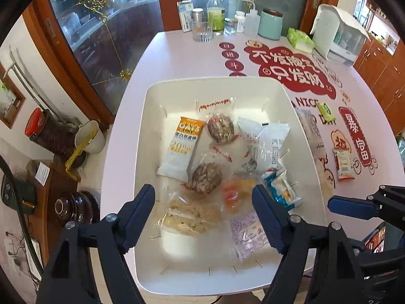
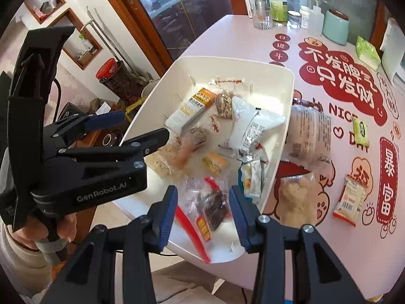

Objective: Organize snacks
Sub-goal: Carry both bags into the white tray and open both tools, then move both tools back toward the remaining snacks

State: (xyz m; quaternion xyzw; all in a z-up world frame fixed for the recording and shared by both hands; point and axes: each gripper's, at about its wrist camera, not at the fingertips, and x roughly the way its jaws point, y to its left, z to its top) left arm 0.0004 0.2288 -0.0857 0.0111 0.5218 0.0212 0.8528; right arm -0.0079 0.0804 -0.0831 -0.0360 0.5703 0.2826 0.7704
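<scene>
A white bin (image 1: 215, 82) (image 2: 227, 60) on the pink table holds several snack packets, among them an OATS bar (image 1: 181, 147) and two round seed cakes. My left gripper (image 1: 203, 217) (image 2: 141, 126) hangs open over the bin's near end, with nothing between its fingers. A crumbly pale packet (image 1: 187, 215) lies blurred just below it. My right gripper (image 2: 203, 217) stands partly open over the bin's near corner. A clear packet with a red strip and a dark snack (image 2: 211, 210) lies between its pads, not visibly pinched.
Outside the bin on the table lie a large clear bag (image 2: 308, 134), a crumbly packet (image 2: 296, 197), an orange-edged packet (image 2: 350, 202) and a green packet (image 2: 360, 129). Bottles, a glass, a teal canister (image 1: 270, 24) and a white appliance (image 1: 339, 35) stand at the far end.
</scene>
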